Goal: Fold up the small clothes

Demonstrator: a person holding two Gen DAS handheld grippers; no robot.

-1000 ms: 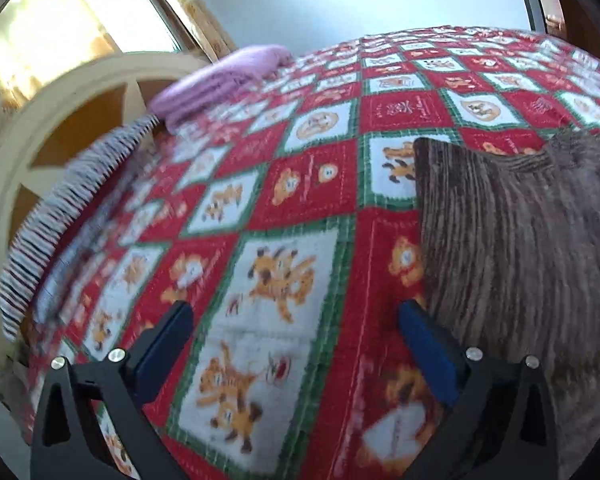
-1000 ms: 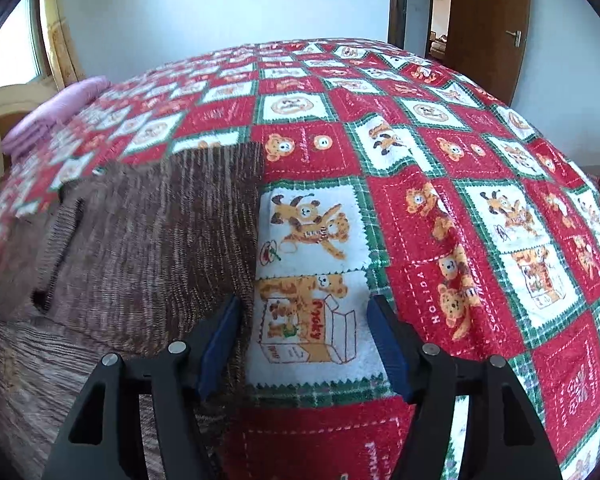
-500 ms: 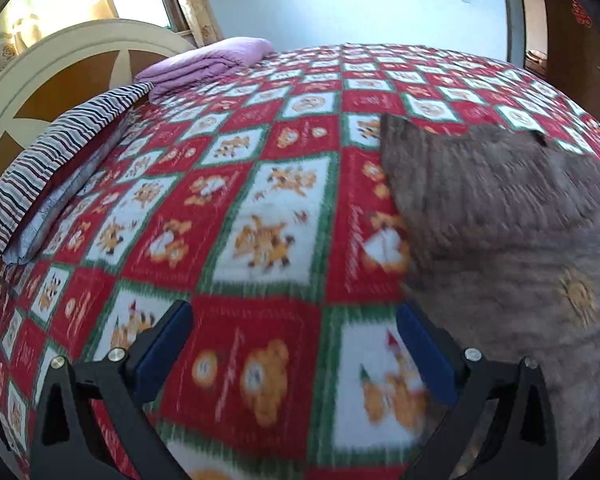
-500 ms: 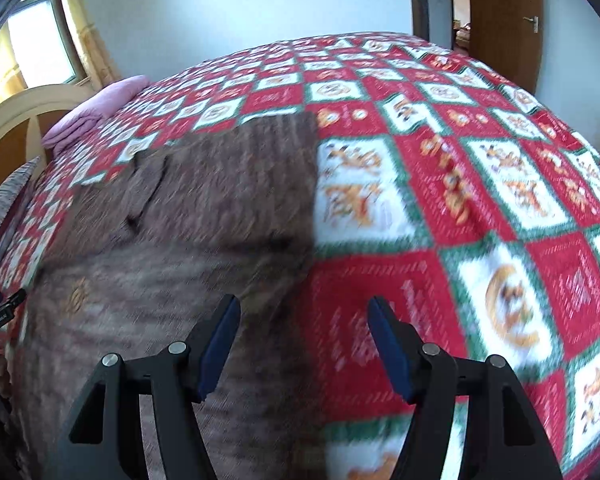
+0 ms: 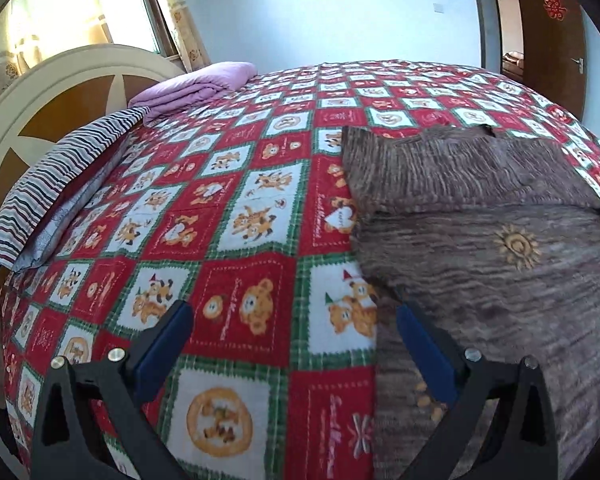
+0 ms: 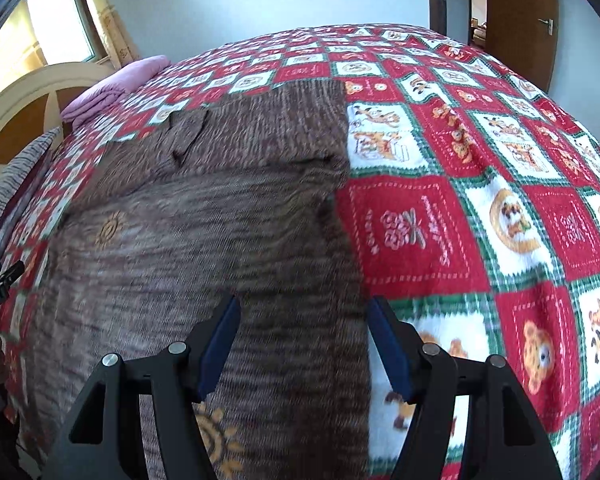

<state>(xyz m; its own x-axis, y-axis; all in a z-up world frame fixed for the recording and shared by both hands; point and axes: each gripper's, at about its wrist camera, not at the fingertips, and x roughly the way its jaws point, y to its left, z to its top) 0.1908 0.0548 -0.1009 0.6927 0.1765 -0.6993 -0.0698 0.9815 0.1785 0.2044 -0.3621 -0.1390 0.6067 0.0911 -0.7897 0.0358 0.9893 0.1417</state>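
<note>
A brown knitted garment (image 5: 488,248) with yellow sun motifs lies flat on the red, green and white bear-pattern bedspread (image 5: 236,216). Its far part is folded over the near part. My left gripper (image 5: 294,340) is open and empty, above the bedspread by the garment's left edge. In the right wrist view the garment (image 6: 204,248) fills the left half. My right gripper (image 6: 304,340) is open and empty over the garment's right edge near its front.
A folded purple blanket (image 5: 196,86) and a striped pillow (image 5: 56,176) lie by the cream and brown headboard (image 5: 40,112) at the left. A window is behind it. A brown door (image 6: 520,20) stands open at the far right.
Both grippers have drawn back toward the near end of the garment and now sit higher above the bed. Both stay open and empty.
</note>
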